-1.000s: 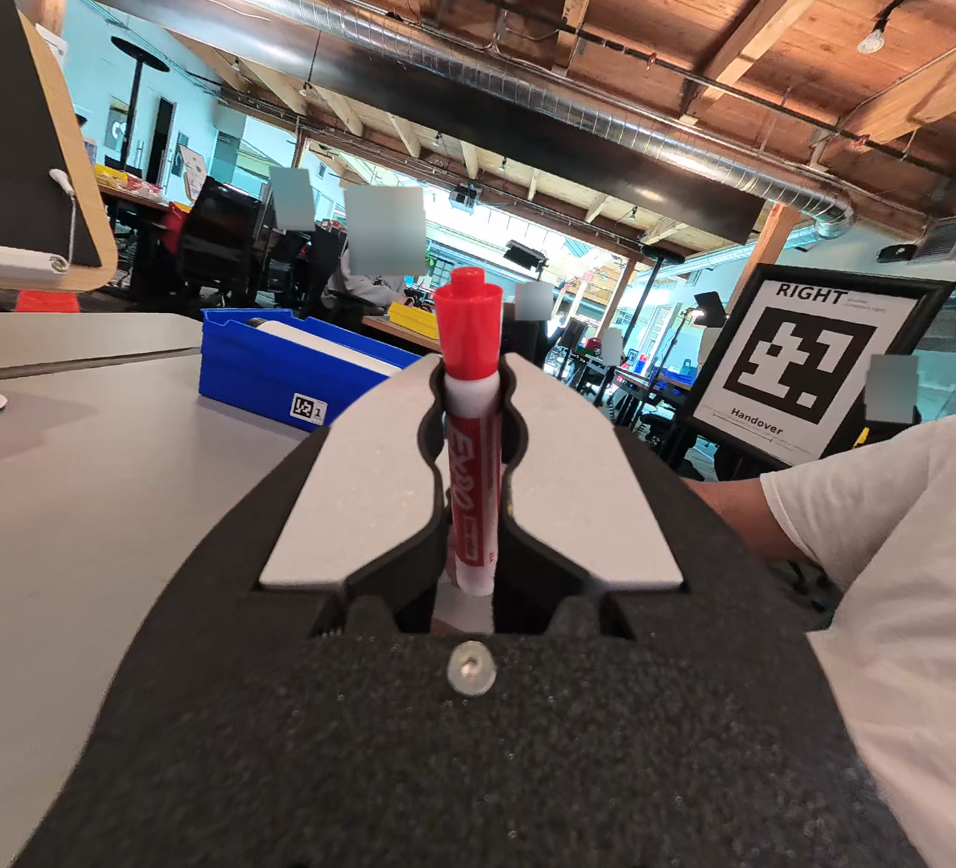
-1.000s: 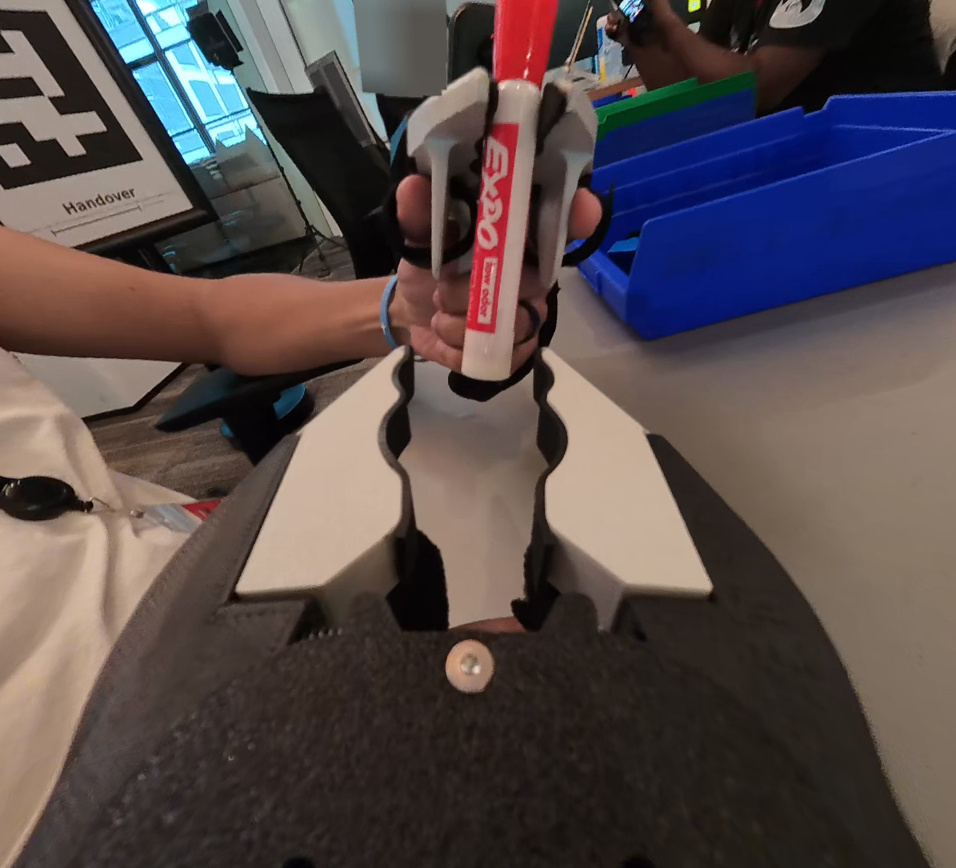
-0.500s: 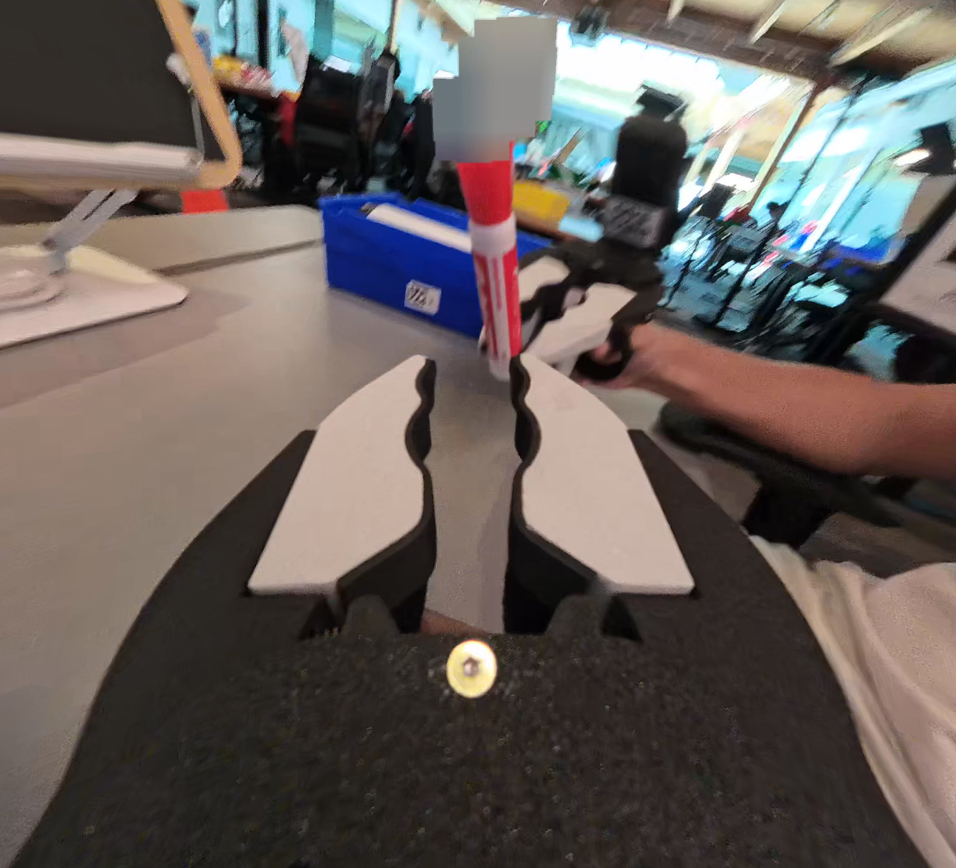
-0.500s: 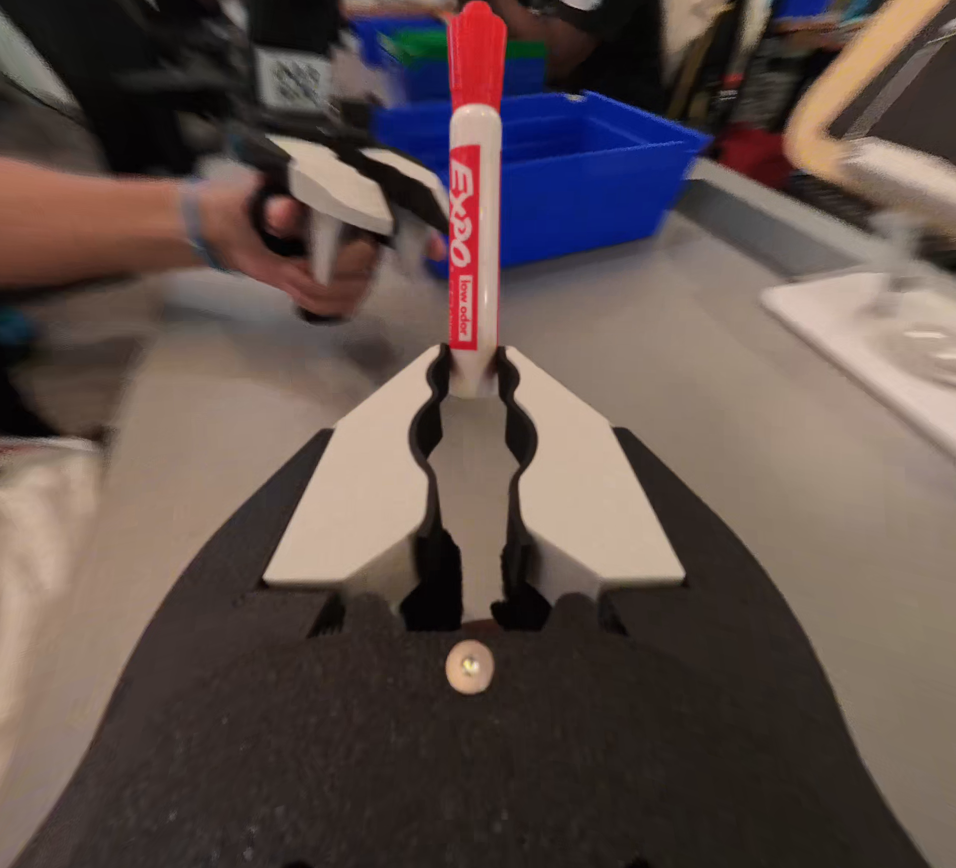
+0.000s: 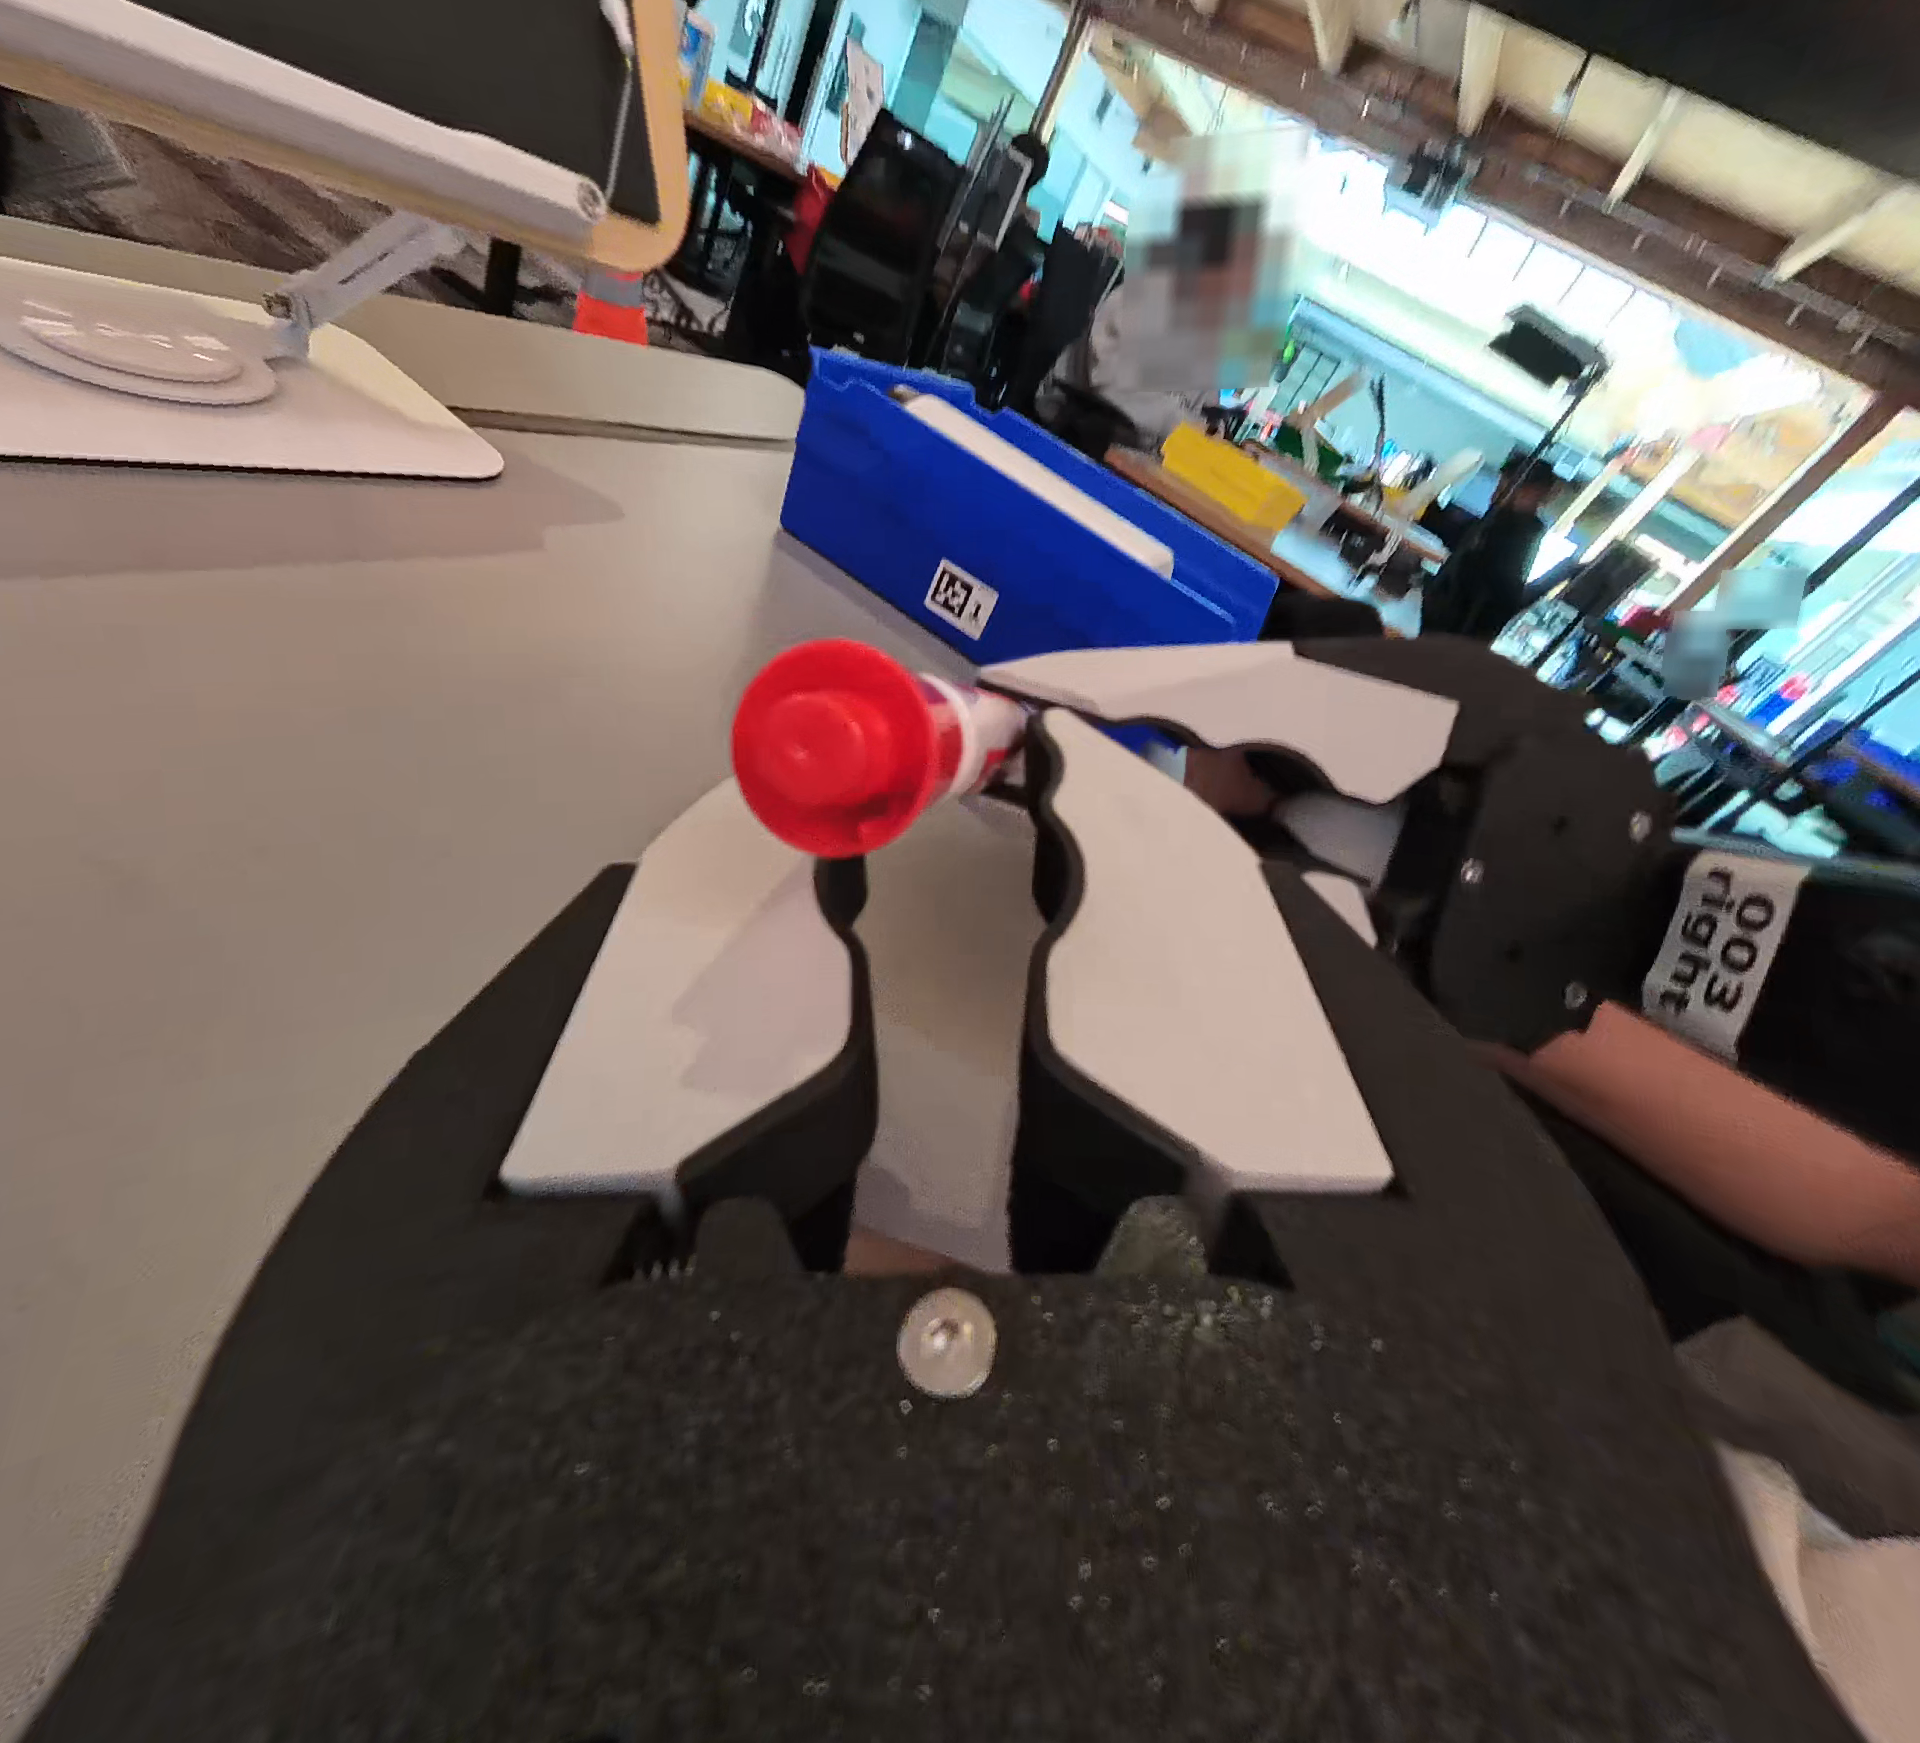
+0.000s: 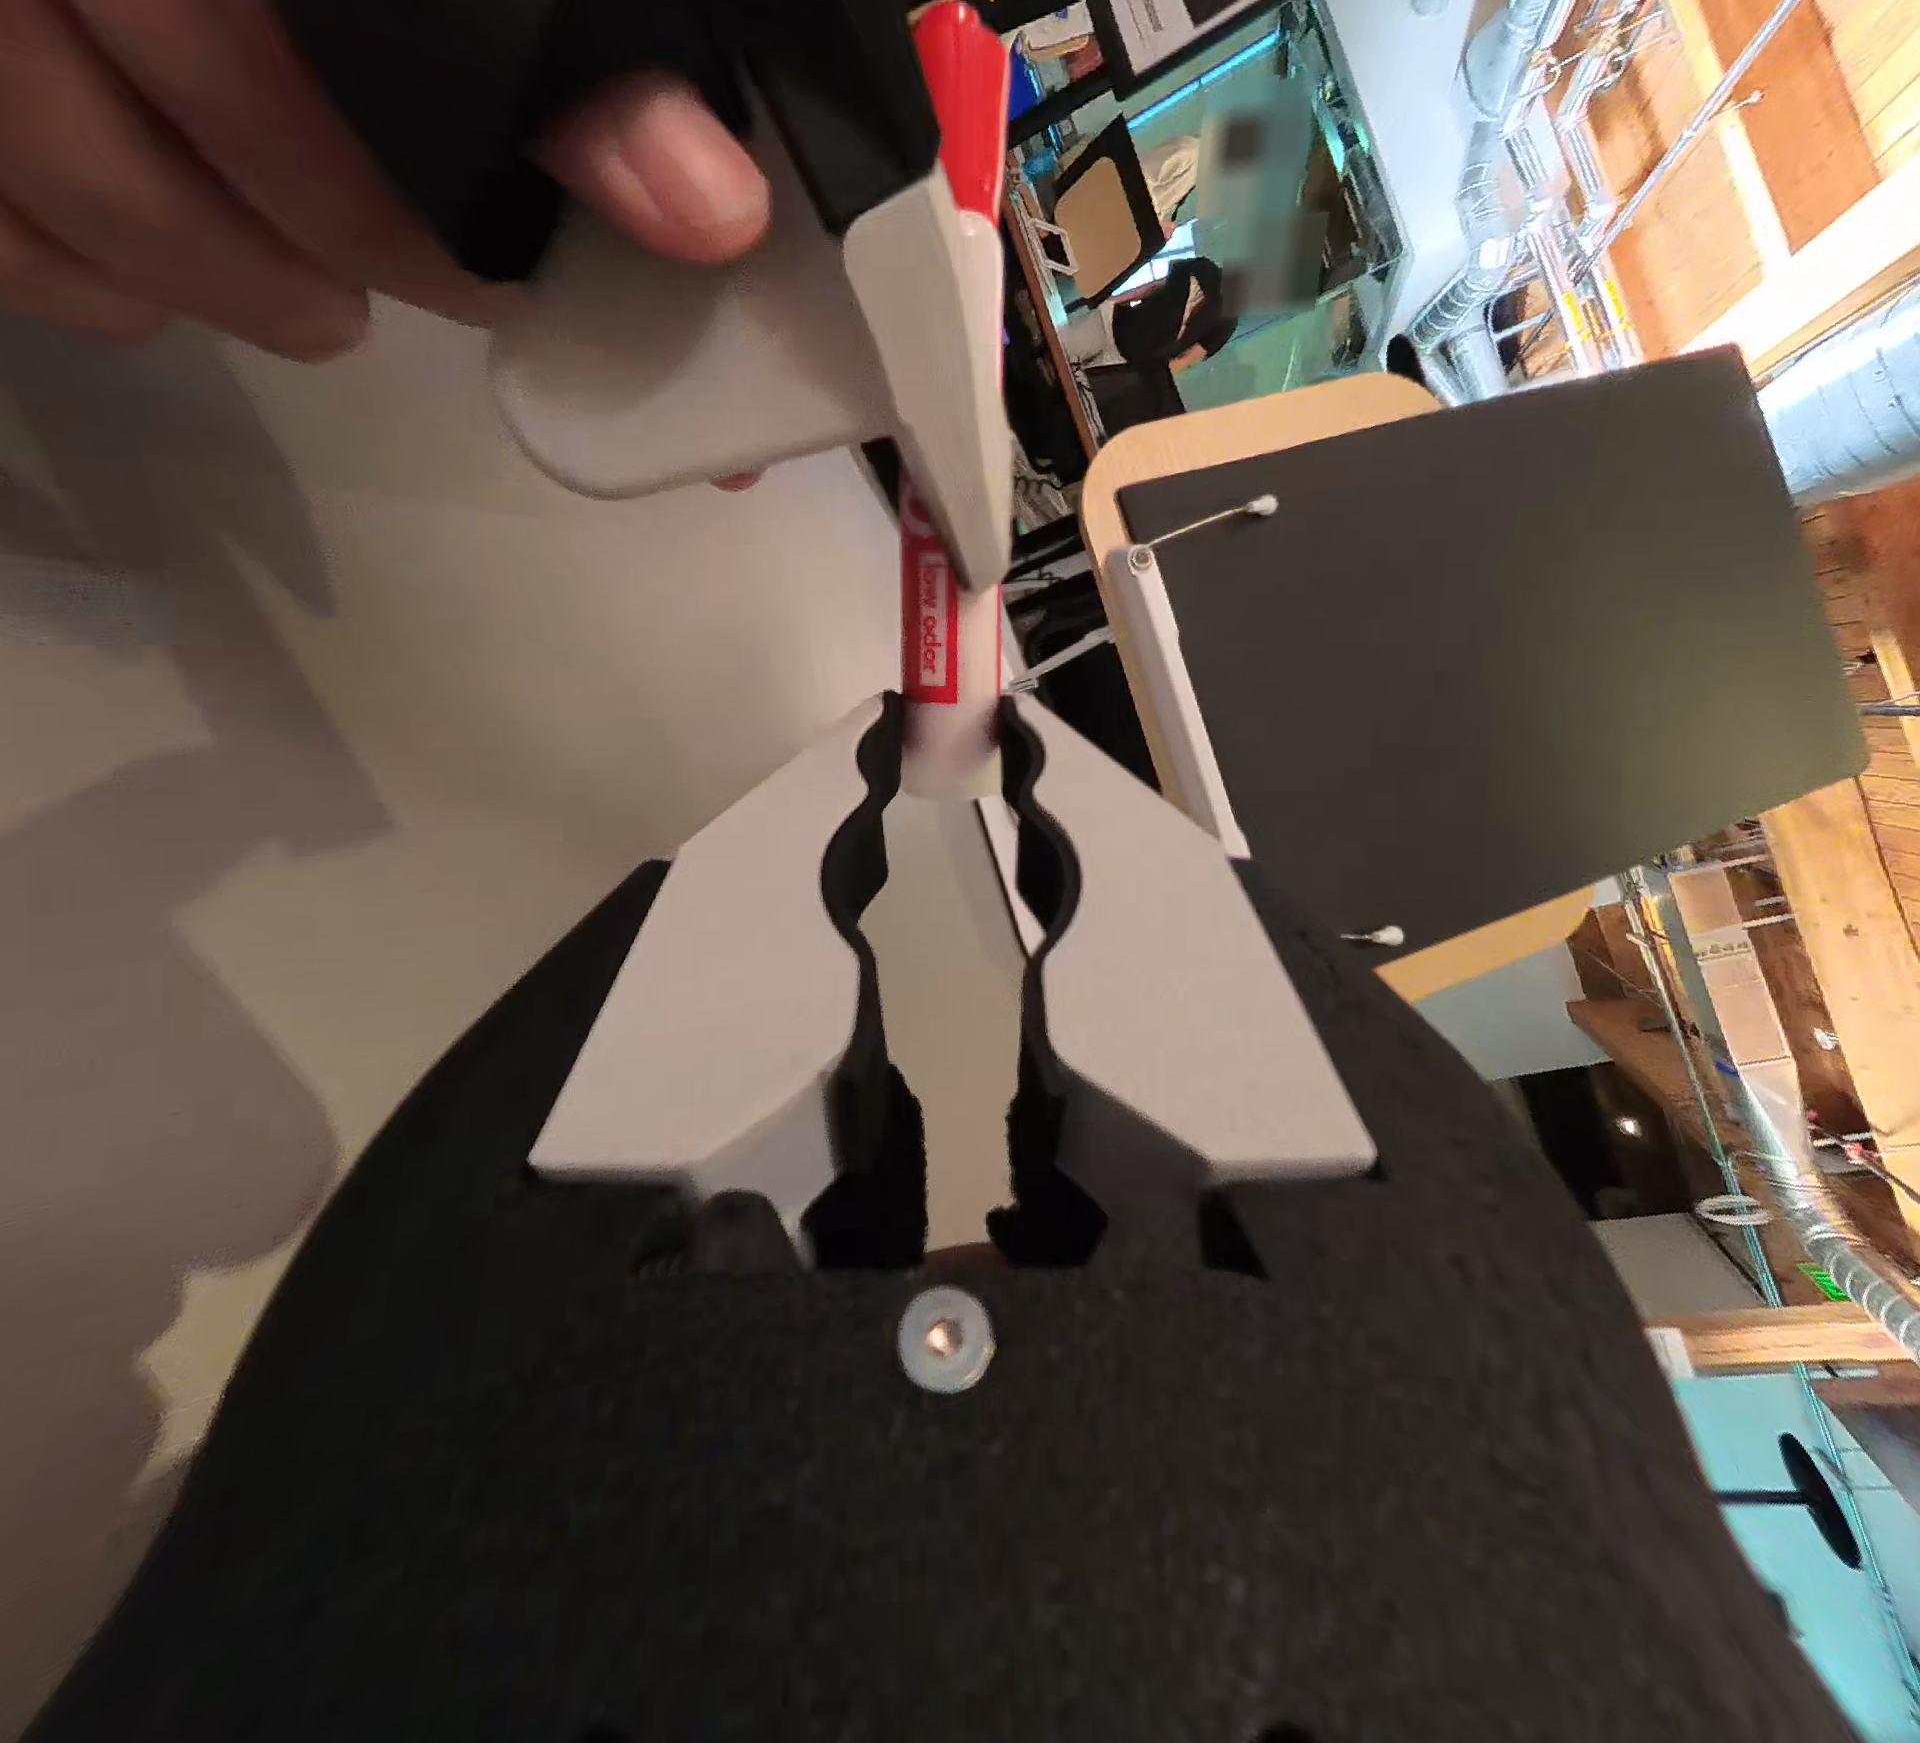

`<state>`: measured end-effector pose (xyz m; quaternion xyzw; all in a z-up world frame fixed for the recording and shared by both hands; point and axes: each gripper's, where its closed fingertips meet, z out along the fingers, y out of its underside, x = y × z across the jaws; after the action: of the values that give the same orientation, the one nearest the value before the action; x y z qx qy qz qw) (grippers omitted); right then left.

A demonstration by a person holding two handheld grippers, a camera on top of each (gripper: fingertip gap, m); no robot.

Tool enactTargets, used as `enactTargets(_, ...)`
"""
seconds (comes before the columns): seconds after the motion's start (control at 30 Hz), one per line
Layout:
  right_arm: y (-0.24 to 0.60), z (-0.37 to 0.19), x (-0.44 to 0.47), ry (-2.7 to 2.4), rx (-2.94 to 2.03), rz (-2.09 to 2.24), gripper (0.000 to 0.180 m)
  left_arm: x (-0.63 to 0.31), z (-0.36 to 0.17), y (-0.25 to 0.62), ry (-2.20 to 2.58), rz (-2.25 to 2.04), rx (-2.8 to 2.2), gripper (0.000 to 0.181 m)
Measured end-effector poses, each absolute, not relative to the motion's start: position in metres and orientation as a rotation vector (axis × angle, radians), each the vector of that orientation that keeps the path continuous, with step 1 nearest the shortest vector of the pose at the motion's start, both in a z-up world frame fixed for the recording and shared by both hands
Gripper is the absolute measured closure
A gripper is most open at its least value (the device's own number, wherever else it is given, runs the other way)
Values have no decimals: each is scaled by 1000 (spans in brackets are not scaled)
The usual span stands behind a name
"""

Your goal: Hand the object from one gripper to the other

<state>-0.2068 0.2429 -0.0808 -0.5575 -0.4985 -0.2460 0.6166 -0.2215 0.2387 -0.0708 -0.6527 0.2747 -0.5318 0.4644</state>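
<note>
Marker [image 5: 831, 748] near blue bin [image 5: 1029, 540]

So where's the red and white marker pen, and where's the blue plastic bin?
Red and white marker pen [image 6: 951, 644]: right wrist view, on its white barrel.
Blue plastic bin [image 5: 1049, 550]: left wrist view, on its front wall.

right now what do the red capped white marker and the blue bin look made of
Red capped white marker: looks like smooth, slightly glossy plastic, with moulded ridges on the cap. Blue bin: probably rigid moulded plastic, one even colour with a faint sheen.
</note>
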Motion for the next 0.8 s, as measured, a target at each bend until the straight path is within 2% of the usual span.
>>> enactTargets(0.07,243,-82,-209,-1137,-1305,-544,161,-223,-67,239,652,-1340,-1582,160)
enactTargets(0.3,240,-86,-210,-1051,-1342,-391,161,-220,-66,235,712,-1310,-1557,162)
enactTargets(0.47,234,-90,-202,-1010,-1470,-114,138,-230,-61,244,757,-1174,-1522,162)
enactTargets(0.7,222,-78,-194,-784,-1673,665,114,-258,-83,283,1103,-132,-1355,162)
enactTargets(0.8,207,-71,-216,-729,-1698,1006,92,-255,-83,281,1193,142,-1206,162)
